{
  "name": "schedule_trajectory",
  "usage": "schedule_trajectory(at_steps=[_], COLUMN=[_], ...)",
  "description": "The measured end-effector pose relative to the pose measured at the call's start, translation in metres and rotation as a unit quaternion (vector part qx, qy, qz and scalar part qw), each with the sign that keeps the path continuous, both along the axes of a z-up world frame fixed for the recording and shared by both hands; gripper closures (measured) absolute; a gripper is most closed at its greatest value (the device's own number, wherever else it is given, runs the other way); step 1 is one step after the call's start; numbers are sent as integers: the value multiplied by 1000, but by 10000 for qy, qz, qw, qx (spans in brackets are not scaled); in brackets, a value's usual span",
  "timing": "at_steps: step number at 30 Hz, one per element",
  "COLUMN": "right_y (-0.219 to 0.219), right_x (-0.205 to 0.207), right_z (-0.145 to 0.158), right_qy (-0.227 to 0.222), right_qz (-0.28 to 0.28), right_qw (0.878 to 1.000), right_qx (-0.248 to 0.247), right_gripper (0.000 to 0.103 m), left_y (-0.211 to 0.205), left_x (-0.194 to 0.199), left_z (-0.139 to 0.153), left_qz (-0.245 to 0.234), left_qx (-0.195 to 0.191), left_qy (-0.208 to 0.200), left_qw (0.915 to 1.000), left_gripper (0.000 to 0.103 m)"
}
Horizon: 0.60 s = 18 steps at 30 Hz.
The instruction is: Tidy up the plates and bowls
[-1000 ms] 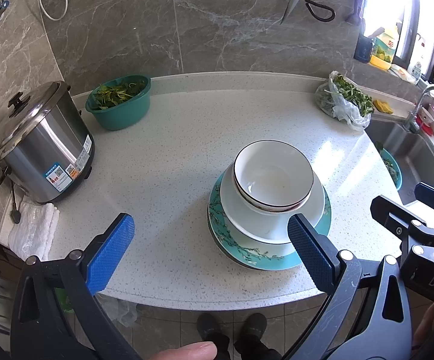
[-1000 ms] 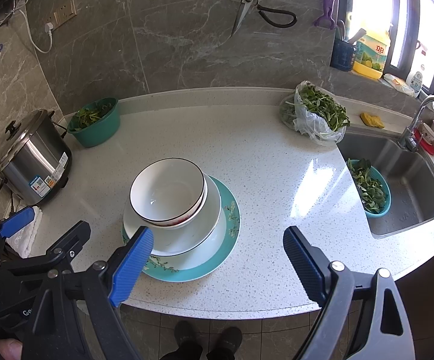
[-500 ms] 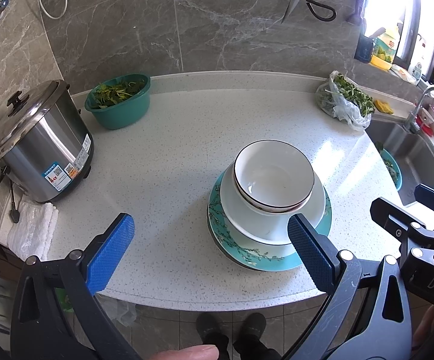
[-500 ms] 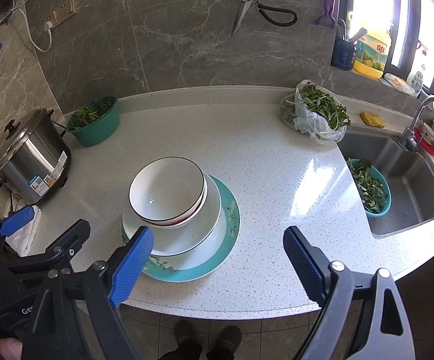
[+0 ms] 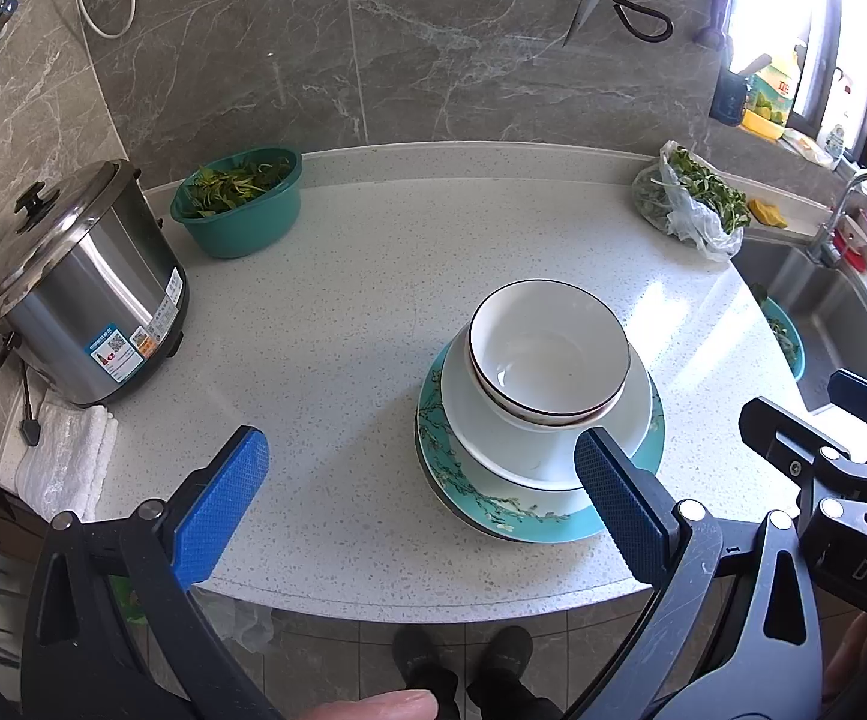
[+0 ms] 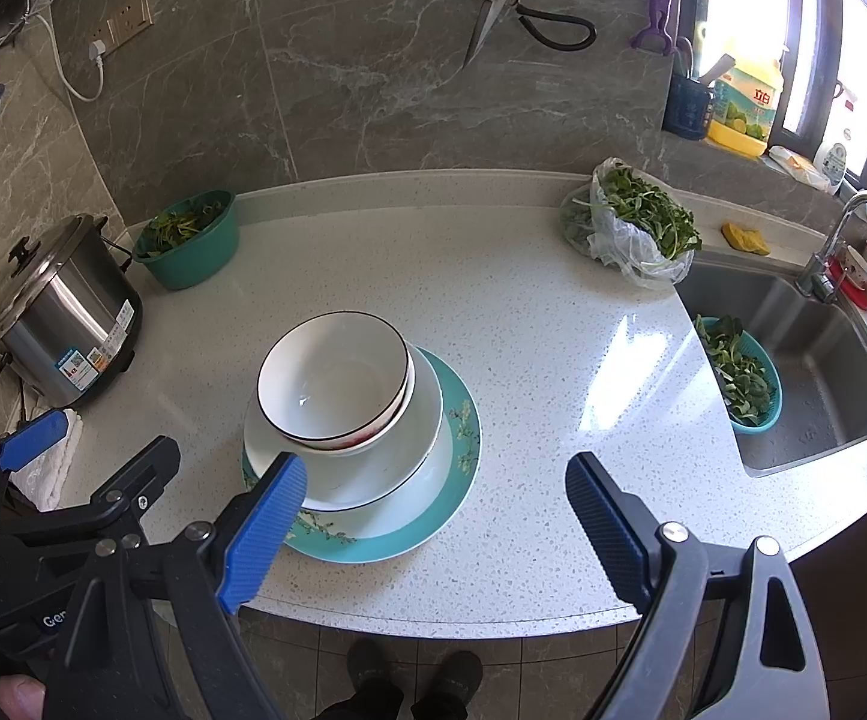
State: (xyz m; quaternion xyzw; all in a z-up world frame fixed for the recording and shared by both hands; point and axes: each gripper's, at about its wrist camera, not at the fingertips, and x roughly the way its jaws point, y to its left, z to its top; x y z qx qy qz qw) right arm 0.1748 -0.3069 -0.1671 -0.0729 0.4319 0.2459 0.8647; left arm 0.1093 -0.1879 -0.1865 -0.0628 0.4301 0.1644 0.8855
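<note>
Above the tabletop's (image 5: 343, 300) near edge, I hold both tools tilted downward and side by side: my left tool (image 5: 418, 501) and right tool (image 6: 436, 525) each stand wide open, gripping nothing. Between them, near that edge, sits the stack: a teal floral plate (image 6: 451, 516) at the bottom, a white plate (image 6: 415, 456) on it, and two nested white bowls (image 6: 334, 381), dark-rimmed, on top, upright and slightly off-centre.

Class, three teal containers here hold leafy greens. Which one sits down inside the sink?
The teal basket, at the sink's left end. The teal bowl stands on the counter beside the cooker.
</note>
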Motion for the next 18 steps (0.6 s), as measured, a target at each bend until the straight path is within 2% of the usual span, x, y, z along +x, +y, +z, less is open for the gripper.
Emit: schedule_trajectory(at_steps=[18], right_y=[-2], right_x=[2], right_z=[-3], right_qy=[38], right_qz=[49], right_qw=[10000], right_qx=[-7], right_gripper=[13], left_y=[2], left_x=[-4], left_z=[2], left_qz=[136], left_qx=[1], left_qy=[-130], left_qw=[9998], left_gripper=[0])
